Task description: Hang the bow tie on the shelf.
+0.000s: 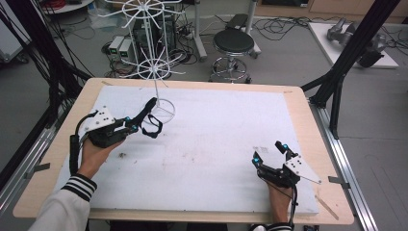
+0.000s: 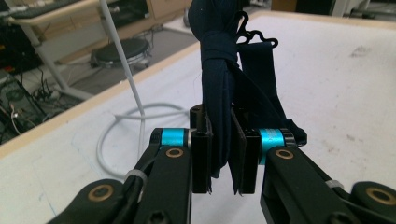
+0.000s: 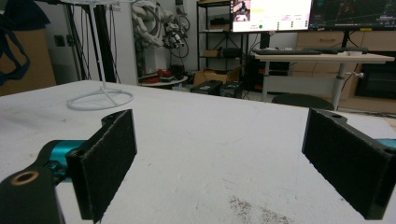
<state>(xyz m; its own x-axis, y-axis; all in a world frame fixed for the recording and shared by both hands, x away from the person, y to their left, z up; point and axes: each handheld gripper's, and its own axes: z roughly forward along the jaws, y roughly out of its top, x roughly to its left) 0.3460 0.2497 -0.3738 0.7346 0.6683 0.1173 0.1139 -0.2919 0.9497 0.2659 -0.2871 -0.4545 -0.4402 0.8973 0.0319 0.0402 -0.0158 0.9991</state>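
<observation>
A dark navy fabric strap [image 1: 149, 109] with a black plastic hook [image 2: 250, 32] hangs off the table, and my left gripper [image 1: 133, 126] is shut on its lower part. In the left gripper view the cloth [image 2: 217, 70] rises upright from between the two pads of that gripper [image 2: 223, 140]. Just beyond it stands a white wire hanging rack [image 1: 154, 62], its ring base [image 1: 166, 109] resting on the white board. My right gripper [image 1: 269, 153] lies low at the near right with its jaws wide apart and nothing between them [image 3: 224, 154].
The white foam board [image 1: 216, 144] covers a wooden table [image 1: 298, 96]. The rack's pole [image 2: 123, 60] and its base ring [image 2: 116, 126] stand left of the strap. A round stool [image 1: 233, 43], cables and black frame posts [image 1: 346, 62] are beyond the far edge.
</observation>
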